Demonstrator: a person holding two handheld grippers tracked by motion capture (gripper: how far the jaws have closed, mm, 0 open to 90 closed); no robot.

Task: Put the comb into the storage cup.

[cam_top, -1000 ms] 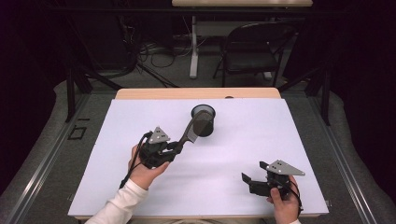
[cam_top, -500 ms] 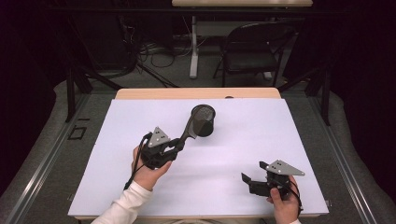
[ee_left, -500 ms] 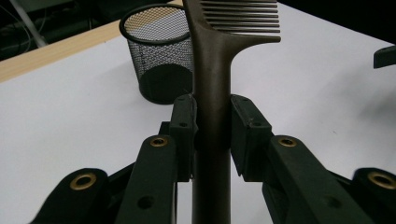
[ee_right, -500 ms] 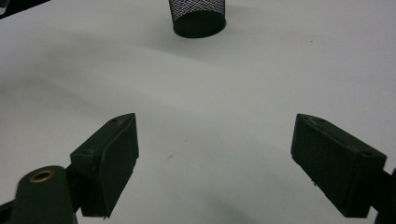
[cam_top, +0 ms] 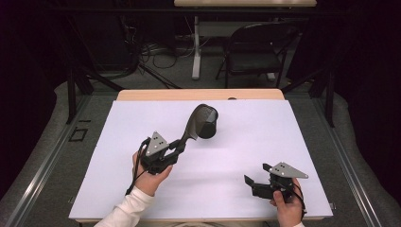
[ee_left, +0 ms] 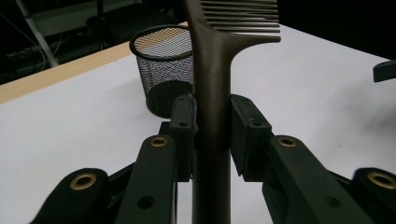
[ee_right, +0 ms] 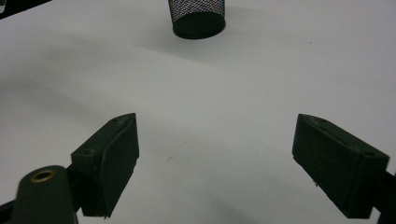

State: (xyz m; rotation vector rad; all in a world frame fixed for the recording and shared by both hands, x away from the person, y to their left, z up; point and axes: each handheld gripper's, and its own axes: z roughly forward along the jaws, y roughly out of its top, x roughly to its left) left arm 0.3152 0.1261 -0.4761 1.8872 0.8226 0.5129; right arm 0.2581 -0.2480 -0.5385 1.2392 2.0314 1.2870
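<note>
Left gripper (ee_left: 211, 128) clamps comb (ee_left: 212, 70) (right gripper (ee_right: 215, 158) gapes).

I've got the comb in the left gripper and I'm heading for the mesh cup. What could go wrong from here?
1. The left gripper pinches the comb only at its narrow handle, with the toothed head far out; it could pivot or slip in the pads.
2. The mesh cup stands loose on the white table; a sideways knock from the comb might tip it.
3. The right gripper sits open and far off, too distant to steady the cup.

Tongs (ee_left: 212, 135) clamp a dark comb (ee_left: 212, 70) upright beside a mesh cup (ee_left: 166, 70).
</note>
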